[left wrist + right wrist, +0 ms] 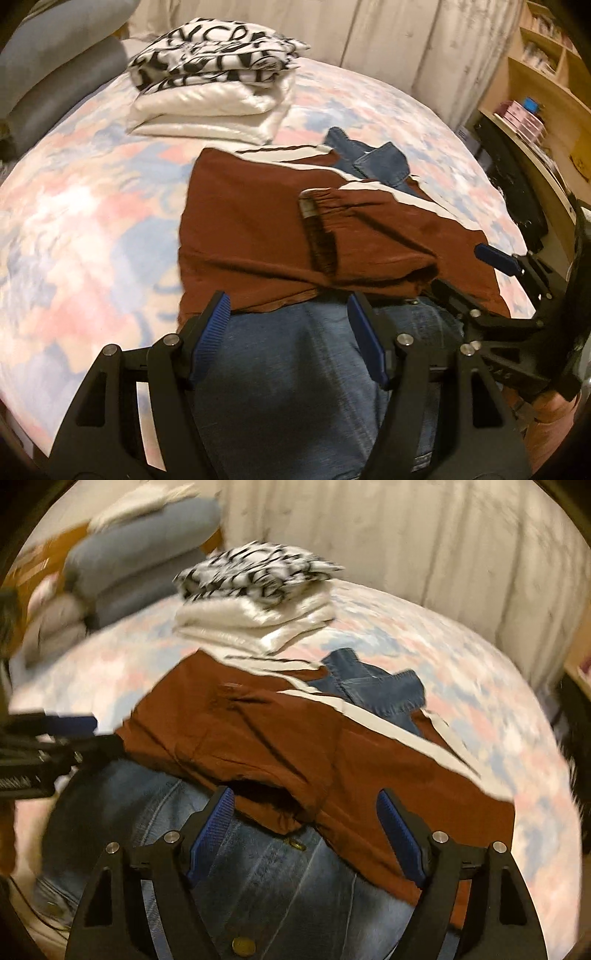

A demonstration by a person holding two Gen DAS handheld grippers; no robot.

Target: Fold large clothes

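Brown trousers (pixel 258 229) with white side stripes lie folded on top of a blue denim garment (pixel 295 369) on the bed. My left gripper (pixel 288 306) hovers open over the denim, just short of the trousers' near edge, with nothing between its fingers. In the right wrist view my right gripper (pixel 306 797) is open above the brown trousers (pixel 277 731) and the denim garment (pixel 277 878). The trousers' near hem lies under its jaws, and the pads do not press on it. One blue pad (pixel 495 256) of the right gripper shows at the trousers' right edge.
A folded stack of white and black-and-white patterned clothes (pixel 218 81) sits at the far side of the pastel bedspread (pixel 92 221). Grey pillows (pixel 55 74) are at the far left, a curtain (pixel 406 44) behind, and a wooden shelf (pixel 535 92) to the right.
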